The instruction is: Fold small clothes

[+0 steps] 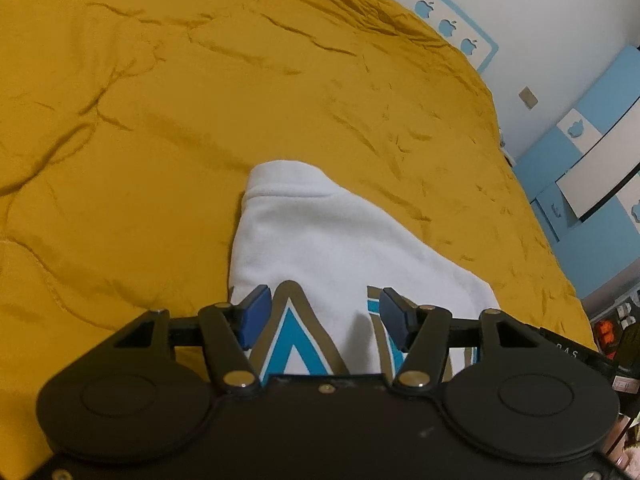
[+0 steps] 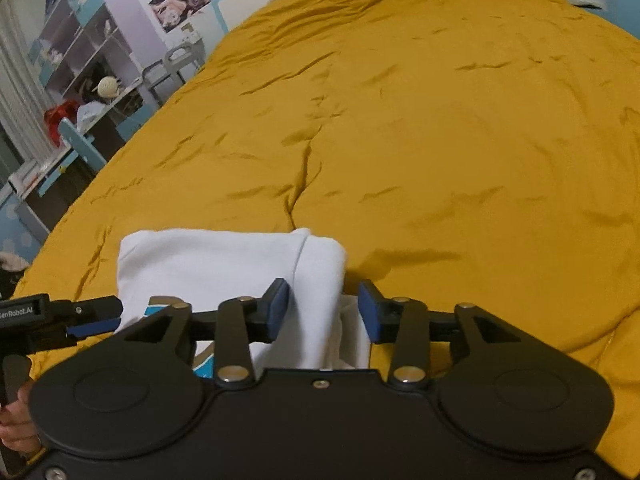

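A white sweatshirt point(image 1: 320, 240) lies on the yellow bedspread point(image 1: 200, 100), near the front edge, and it's partly folded: one sleeve is laid across the body, its ribbed cuff point(image 1: 280, 178) pointing away from the left camera. Down by that camera, big letters point(image 1: 294, 336) show on the chest, teal with a tan outline, only partly visible behind the tool. From the right camera the same sweatshirt point(image 2: 208, 264) reads as a flat white block with a thick folded roll of cloth on its right side, and a sliver of the teal print point(image 2: 158, 310) peeks out at its near edge.

Left tongs point(image 1: 320, 316): spread wide, blue pads well apart, hovering over the printed chest. Nothing sits between them; whether the pads brush the fabric, I can't tell.

Right tongs point(image 2: 323, 310): also spread, and the folded roll of white cloth runs right up between the two blue pads. The left pad point(image 2: 278, 304) sits just beside the fabric, but the jaws are not pinching it.

In the right view, the left tongs point(image 2: 96, 322) come in from the left edge, the blue tip at the sweatshirt's near left corner.
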